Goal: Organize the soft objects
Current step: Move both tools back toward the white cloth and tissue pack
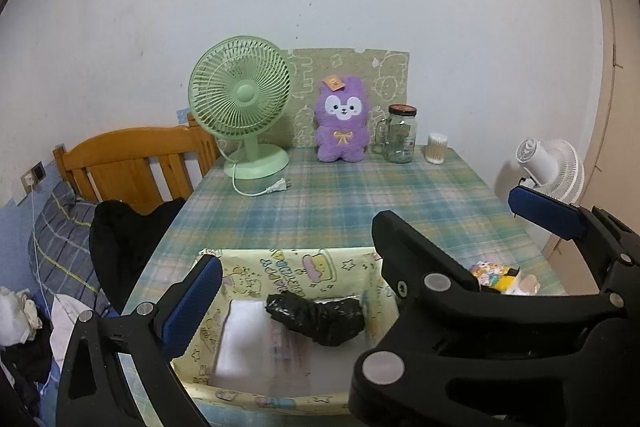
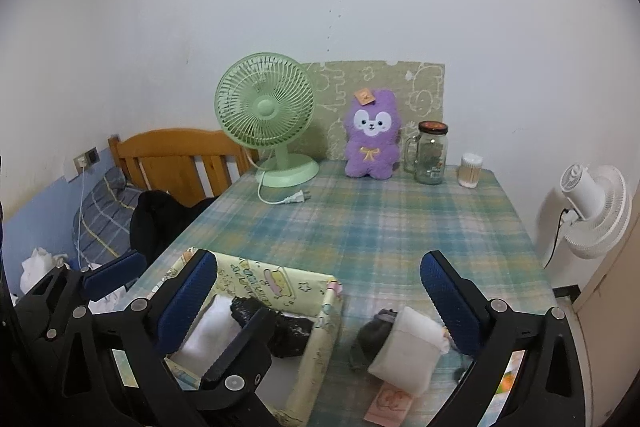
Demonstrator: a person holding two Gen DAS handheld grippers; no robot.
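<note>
A yellow cartoon-print fabric box [image 1: 304,265] [image 2: 320,323] sits at the table's near edge. Inside lie a black crumpled soft bundle [image 1: 320,317] [image 2: 286,329] and a white folded cloth [image 1: 244,335] [image 2: 206,333]. My left gripper [image 1: 296,263] is open above the box, holding nothing. My right gripper [image 2: 320,287] is open, to the right of the box. Below it on the table lie a white folded soft item [image 2: 408,349] and a grey one [image 2: 370,337]. A colourful small soft item [image 1: 496,275] lies right of the box.
A plaid-covered table [image 2: 400,227] carries a green fan [image 1: 244,107] with loose plug, a purple plush [image 1: 342,119], a glass jar [image 1: 400,135] and a cotton-swab tub [image 1: 437,148] at the back. A bed lies left, and a white fan [image 2: 592,211] stands right.
</note>
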